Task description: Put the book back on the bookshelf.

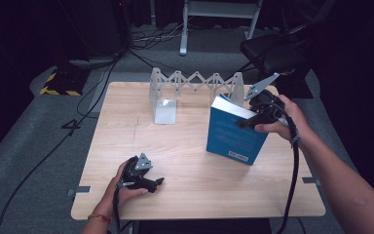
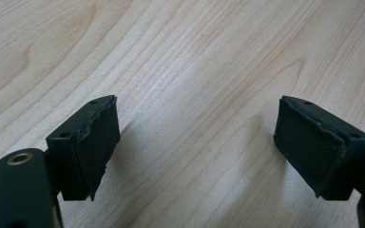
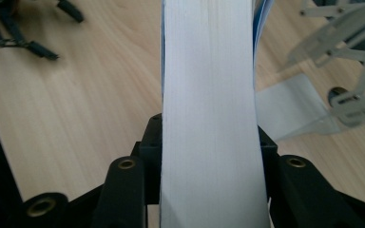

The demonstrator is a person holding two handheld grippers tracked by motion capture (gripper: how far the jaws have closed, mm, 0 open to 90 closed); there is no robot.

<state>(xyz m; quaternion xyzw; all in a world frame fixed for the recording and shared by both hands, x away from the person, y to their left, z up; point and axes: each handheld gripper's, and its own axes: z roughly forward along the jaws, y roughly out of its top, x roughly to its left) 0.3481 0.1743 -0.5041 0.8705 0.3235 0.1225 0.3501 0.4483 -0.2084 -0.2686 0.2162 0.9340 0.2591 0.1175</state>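
Observation:
A blue book [image 1: 234, 135] stands upright on the wooden table [image 1: 185, 161], right of centre, its white page edge [image 3: 209, 109] facing my right gripper. My right gripper [image 1: 254, 118] is shut on the book near its top, one jaw on each cover [image 3: 209, 142]. My left gripper [image 1: 157, 184] rests low over the table near the front left edge. Its jaws stand wide open [image 2: 197, 147] with only bare wood between the pads [image 2: 95, 142].
A grey expanding metal book rack [image 1: 195, 85] stands along the table's far edge, with a flat plate end [image 1: 164, 111] on the wood. Behind the table are cables [image 1: 102, 73] on the floor and a dark chair [image 1: 272, 53].

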